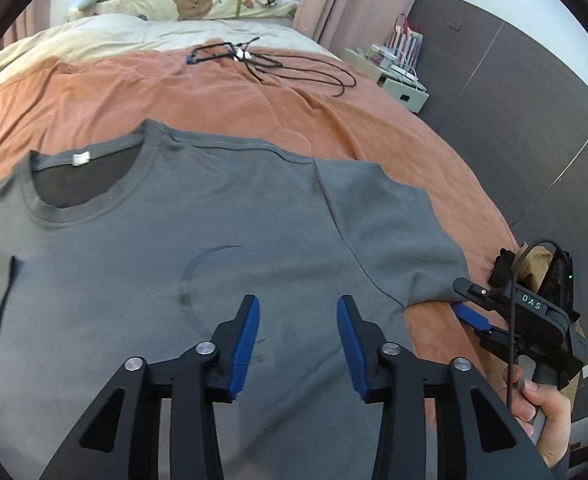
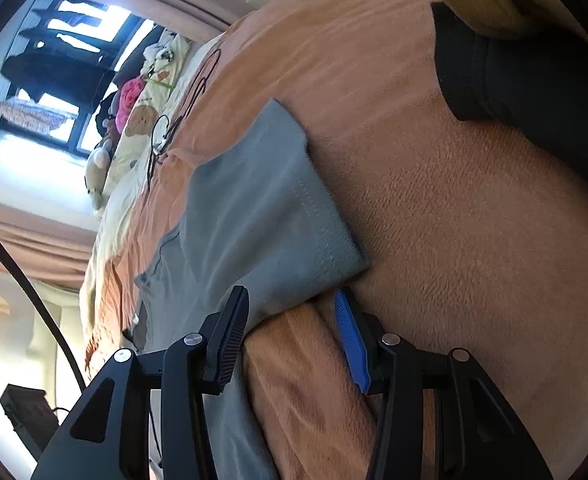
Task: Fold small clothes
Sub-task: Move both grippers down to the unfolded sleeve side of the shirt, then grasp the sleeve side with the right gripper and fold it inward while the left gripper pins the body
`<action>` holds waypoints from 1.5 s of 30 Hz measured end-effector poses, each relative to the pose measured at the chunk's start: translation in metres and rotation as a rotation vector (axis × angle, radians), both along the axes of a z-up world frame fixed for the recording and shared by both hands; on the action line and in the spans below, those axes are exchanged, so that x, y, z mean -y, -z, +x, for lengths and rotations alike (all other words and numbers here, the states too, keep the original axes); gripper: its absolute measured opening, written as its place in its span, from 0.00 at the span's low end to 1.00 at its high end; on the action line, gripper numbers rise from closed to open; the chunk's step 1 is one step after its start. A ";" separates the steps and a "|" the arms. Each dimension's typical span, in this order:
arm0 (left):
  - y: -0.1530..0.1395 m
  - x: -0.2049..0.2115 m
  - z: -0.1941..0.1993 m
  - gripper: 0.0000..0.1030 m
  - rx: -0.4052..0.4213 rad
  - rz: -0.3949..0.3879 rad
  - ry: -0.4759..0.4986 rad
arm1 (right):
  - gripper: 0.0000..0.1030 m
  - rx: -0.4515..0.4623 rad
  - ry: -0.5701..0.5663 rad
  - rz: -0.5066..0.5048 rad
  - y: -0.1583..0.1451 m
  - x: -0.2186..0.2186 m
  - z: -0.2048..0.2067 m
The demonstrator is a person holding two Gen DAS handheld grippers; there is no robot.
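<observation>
Fingers on the left gripper [image 1: 298, 344] stand apart, blue ribbed pads facing each other, with only the front of the grey short-sleeved cotton t-shirt [image 1: 222, 236] showing in the gap between them. Can't really tell if the tips are touching the fabric or just hanging above it, but the pads aren't pressing on anything.

That shirt lies spread flat, front up, on the orange fleece blanket [image 1: 198, 92] covering the bed. Round collar with its little white tag [image 1: 81, 158] sits up and to the left in the left wrist view, and a faint dark crescent print [image 1: 198, 276] is just ahead of the pads.

Over at the shirt's sleeve [image 2: 270, 208] is the right gripper [image 2: 290, 336], rolled on its side and held by a person's hand [image 1: 542, 412]. Its fingers are apart too, straddling the lower edge of the sleeve hem plus a ridge of the blanket. One black pad [image 2: 230, 340] lies against the grey cloth, the blue one [image 2: 352, 344] sits on the blanket side. Not clamped as far as I can see, there's a clear gap.

Further up the bed there's a loose tangle of black cables [image 1: 270, 64], then a cream bedding piece with a teddy bear print [image 1: 192, 4]. A black sleeve [image 2: 534, 92] shows at the top right of the right wrist view.
</observation>
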State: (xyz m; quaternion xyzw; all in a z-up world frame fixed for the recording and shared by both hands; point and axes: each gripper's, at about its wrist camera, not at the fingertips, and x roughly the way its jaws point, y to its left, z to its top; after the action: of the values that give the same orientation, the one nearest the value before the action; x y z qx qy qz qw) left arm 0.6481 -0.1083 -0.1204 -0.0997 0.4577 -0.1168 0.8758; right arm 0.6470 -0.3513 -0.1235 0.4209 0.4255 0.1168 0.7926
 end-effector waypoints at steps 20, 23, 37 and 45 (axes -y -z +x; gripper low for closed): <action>0.045 0.075 0.040 0.06 -0.086 0.001 0.159 | 0.02 0.172 0.015 0.005 -0.012 -0.009 -0.012; 0.048 0.081 0.044 0.05 -0.098 -0.023 0.161 | 0.02 0.222 -0.005 0.011 -0.019 -0.016 -0.021; 0.074 0.073 0.055 0.03 -0.238 -0.252 0.105 | 0.01 0.316 -0.118 0.077 -0.015 -0.018 -0.039; 0.073 0.045 0.048 0.03 -0.269 -0.371 0.079 | 0.01 0.332 -0.185 0.075 -0.016 -0.026 -0.029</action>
State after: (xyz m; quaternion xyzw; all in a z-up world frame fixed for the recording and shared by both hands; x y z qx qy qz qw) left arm 0.6958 -0.1530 -0.1936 -0.2556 0.5444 -0.2186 0.7684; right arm 0.6178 -0.3256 -0.1071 0.3841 0.3213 0.2729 0.8214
